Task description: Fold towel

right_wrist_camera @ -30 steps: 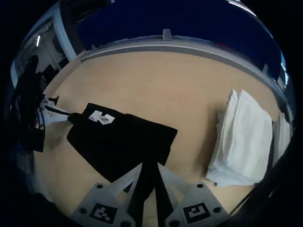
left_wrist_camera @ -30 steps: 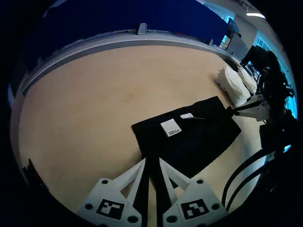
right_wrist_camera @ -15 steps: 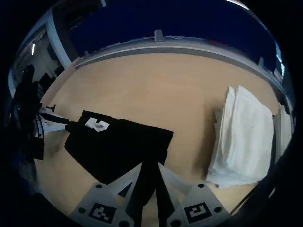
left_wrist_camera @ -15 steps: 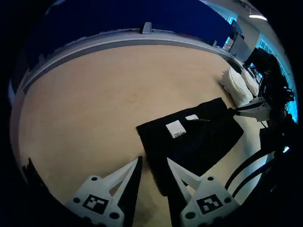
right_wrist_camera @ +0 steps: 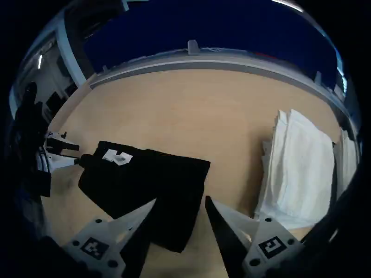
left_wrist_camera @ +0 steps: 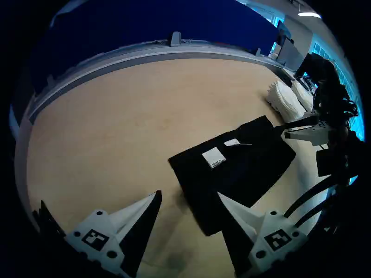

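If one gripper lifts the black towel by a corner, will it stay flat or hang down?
Probably floppy: the black towel lies flat in folded layers on the table, so a lifted corner would likely droop. It looks thin, so probably light. Pushed, it may bunch rather than slide.

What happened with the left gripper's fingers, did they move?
Yes. The left gripper opened: its fingers spread apart, releasing the black towel lying on the table.

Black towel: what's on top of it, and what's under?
On the black towel lie two white labels, one larger and one smaller, close together. The wooden table shows all around it. The part beneath, and anything between the towel's layers, is covered.
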### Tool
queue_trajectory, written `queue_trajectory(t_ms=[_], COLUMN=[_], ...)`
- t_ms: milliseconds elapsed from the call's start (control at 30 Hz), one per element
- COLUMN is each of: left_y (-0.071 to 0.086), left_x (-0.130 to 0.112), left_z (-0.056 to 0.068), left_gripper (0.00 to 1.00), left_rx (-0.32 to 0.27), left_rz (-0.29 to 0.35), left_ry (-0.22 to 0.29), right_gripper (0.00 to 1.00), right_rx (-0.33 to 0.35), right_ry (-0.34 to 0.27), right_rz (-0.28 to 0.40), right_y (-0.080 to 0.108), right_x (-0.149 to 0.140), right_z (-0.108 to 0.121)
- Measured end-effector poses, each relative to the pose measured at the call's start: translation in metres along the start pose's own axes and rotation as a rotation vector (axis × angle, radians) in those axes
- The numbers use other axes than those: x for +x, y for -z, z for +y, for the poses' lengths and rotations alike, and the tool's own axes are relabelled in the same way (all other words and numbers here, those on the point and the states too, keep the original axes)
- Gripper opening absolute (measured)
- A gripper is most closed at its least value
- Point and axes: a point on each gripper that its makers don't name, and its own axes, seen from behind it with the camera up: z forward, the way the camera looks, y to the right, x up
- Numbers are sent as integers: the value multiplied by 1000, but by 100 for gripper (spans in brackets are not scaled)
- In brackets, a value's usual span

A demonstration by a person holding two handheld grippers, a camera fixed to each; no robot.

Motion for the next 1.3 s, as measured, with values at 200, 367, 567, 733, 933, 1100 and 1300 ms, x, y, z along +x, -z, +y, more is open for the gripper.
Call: queue_trajectory(t_ms=[200,367,567,733,933,1100,1300], left_y=[6,11,24,34,47,56,64], left_x=[-5,-9,-14,-22,-30,-37,-42], left_z=[1,-2,-6,-12,-22,-28,-35], left_gripper=[84,84,91,91,91,91,91], left_rx=[-5,1,16,33,53,62,74], left_rz=[2,4,20,29,44,54,63], left_ry=[0,11,36,65,104,131,140], right_gripper=[94,100,100,100,100,100,100], right_rx=[-19,-26,-10,16,54,87,129], right_ry=[43,82,103,96,95,98,104], right_rz=[18,16,17,14,11,8,2], right_y=[5,8,9,6,1,-5,-13], right_x=[-3,-6,-10,-14,-18,-19,-19], right_z=[2,0,-13,-28,-51,-71,-97])
